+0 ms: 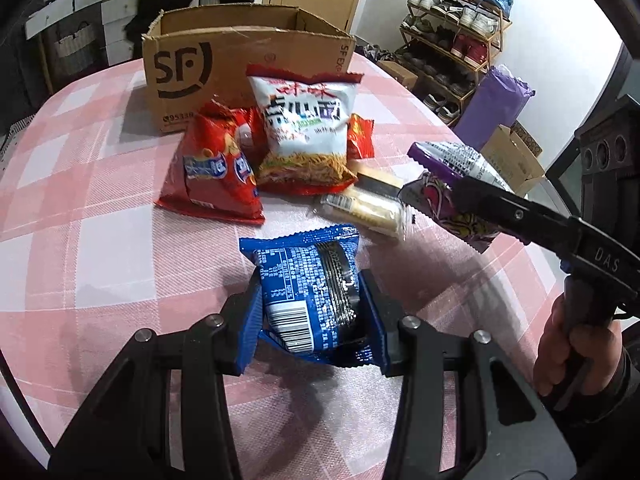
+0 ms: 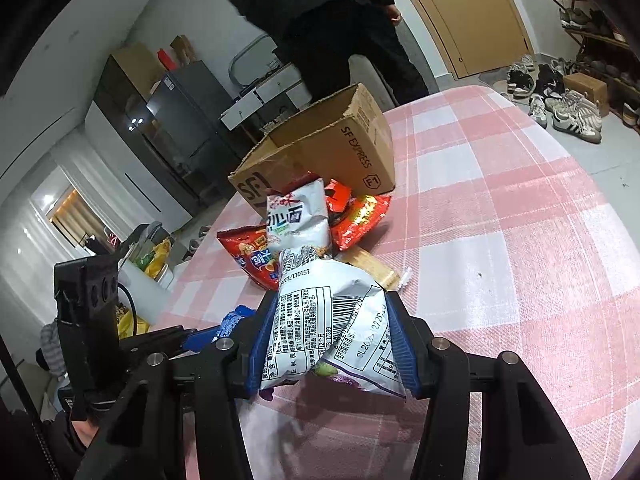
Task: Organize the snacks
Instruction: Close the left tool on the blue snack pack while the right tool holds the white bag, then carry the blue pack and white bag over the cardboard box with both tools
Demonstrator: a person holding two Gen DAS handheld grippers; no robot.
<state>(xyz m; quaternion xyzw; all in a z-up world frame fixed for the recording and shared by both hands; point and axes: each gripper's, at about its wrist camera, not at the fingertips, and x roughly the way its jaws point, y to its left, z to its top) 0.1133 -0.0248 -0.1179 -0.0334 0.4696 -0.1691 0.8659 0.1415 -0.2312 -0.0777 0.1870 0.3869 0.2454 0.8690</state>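
Jaws, left gripper (image 1: 310, 312): clamped on a blue packet (image 1: 308, 296), label side up, one pad on each long edge; packet reads as lifted slightly off the counter (image 1: 100, 248), though contact at its far end cannot be ruled out. Jaws, right gripper (image 2: 330, 344): clamped on a purple-and-silver bag (image 2: 320, 320), crumpled at the pinch, held clear above the counter; same bag (image 1: 448, 184) shows in the left view at the tip of the right gripper (image 1: 460, 188). Remaining stock on counter: white noodle bag (image 1: 306, 128) leaning on two red bags, one at left (image 1: 216, 172), one behind at right (image 1: 360, 136); clear-wrapped wafer packs (image 1: 368, 204) just beside the pile. Receptacle: open cardboard box (image 1: 224, 60) marked SF, standing at the far side, touching or nearly touching the pile; interior not visible. Step in hand, by judgement: both items picked, transport to box pending; task in its early part, most snacks not yet put away. Next move calls for: carrying each held item over the pile and above the box's near wall, then parting the jaws once over the opening; one gripper at a time advisable, since the two stand near each other. Bystander in dark clothing (image 2: 320, 8) beyond the box.
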